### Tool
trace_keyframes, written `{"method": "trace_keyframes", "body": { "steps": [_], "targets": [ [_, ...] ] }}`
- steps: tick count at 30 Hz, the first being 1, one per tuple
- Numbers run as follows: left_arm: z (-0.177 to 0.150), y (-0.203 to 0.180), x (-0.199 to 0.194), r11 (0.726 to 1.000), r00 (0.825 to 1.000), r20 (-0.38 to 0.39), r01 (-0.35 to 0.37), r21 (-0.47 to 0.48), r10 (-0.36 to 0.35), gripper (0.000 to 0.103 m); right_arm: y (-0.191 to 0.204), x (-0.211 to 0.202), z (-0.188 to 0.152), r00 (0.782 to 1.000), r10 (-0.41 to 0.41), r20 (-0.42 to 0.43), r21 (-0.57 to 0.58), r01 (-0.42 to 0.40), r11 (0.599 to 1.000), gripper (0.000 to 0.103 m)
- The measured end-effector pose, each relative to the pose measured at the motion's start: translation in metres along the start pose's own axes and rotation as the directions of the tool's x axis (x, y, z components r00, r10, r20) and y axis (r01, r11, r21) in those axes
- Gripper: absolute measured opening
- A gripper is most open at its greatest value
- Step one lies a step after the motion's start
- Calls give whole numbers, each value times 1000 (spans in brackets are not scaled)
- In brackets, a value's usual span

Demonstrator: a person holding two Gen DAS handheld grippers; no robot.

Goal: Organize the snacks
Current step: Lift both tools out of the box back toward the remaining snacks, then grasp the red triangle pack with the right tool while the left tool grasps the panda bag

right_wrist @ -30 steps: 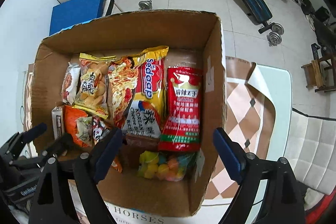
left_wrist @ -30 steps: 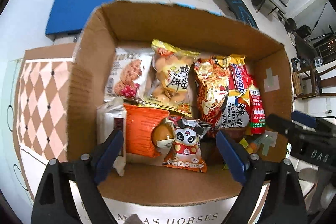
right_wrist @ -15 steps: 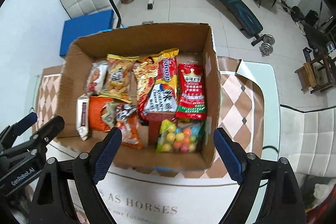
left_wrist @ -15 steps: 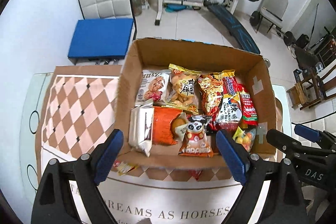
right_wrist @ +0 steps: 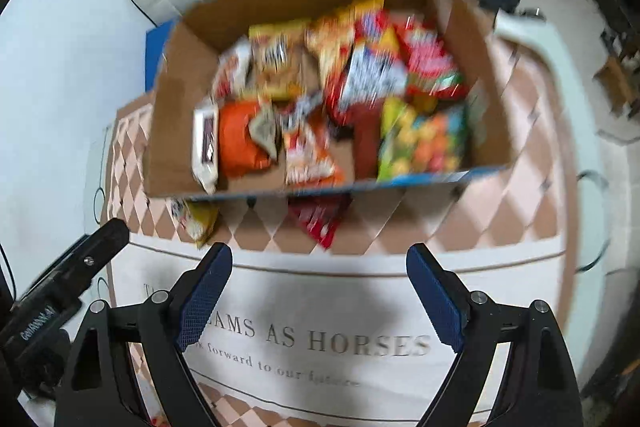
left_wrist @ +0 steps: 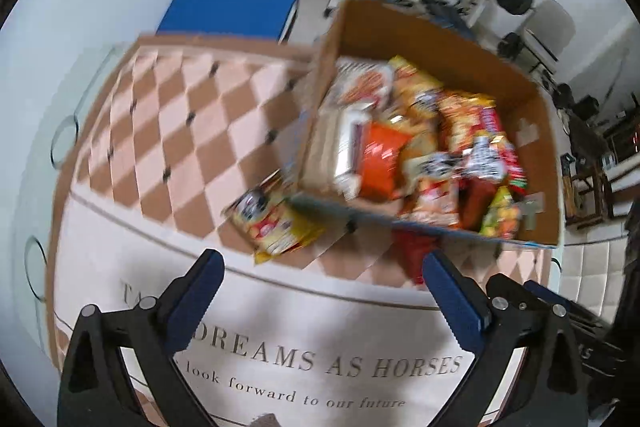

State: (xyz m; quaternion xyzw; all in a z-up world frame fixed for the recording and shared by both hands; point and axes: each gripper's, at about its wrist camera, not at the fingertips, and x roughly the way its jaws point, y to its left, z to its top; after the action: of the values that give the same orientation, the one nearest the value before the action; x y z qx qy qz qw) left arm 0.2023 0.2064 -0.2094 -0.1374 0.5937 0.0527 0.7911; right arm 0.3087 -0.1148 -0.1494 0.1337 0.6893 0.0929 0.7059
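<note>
Snacks mostly fill my cardboard box point(left_wrist: 532, 123); a yellow packet point(left_wrist: 276, 227) and red packet point(right_wrist: 320, 219) remain outside. Left claw point(left_wrist: 320, 291) is opening empty; right claw point(right_wrist: 320, 283) wide, empty.

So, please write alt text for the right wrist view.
A cardboard box full of blurred snack packets sits on a checkered tablecloth. A yellow packet and a red packet lie outside, beyond the right gripper, its jaws open and empty.

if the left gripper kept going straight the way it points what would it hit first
Most likely the printed cloth on the table: the left gripper, empty with jaws opening, points steeply down at its lettered band. The yellow packet and box lie beyond it, though depth is unclear.
</note>
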Motion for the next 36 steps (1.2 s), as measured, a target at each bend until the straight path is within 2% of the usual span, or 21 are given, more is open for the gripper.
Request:
{"method": "trace_keyframes", "body": {
  "steps": [7,11,13,14,16,19,21,23,27,32,36],
  "targets": [
    [-3,54,57,991,996,-81,-49,-127,39,102,5,79,1,999,-25,-32,16,25,1000,91],
    [0,69,82,987,993,-106,-64,-148,48,102,10,108,9,998,-49,-39,11,50,999,90],
    [3,71,94,988,991,-125,-62,-141,44,102,15,119,11,998,-55,-41,7,56,998,85],
    [5,71,99,989,990,-137,-50,-140,31,102,16,121,12,998,-57,-42,7,57,998,82],
    [7,73,108,988,988,-157,-16,-156,-9,102,20,128,12,996,-70,-47,7,70,998,65],
    [10,75,121,977,978,-188,55,-208,-95,102,23,133,11,995,-86,-48,11,87,996,54],
    [11,75,128,970,972,-199,77,-230,-124,102,28,135,9,995,-92,-42,10,93,996,50],
    [10,74,137,967,966,-217,84,-240,-138,102,30,137,7,994,-96,-43,12,96,995,49],
    [5,73,147,970,967,-217,81,-230,-132,102,36,139,10,993,-104,-51,1,104,995,47],
    [-8,82,140,977,977,-198,33,-211,-76,102,36,132,-3,991,-99,-86,-15,98,995,46],
    [-13,86,127,981,982,-176,30,-192,-64,102,33,126,-12,993,-81,-91,-15,80,997,46]
  ]
}}
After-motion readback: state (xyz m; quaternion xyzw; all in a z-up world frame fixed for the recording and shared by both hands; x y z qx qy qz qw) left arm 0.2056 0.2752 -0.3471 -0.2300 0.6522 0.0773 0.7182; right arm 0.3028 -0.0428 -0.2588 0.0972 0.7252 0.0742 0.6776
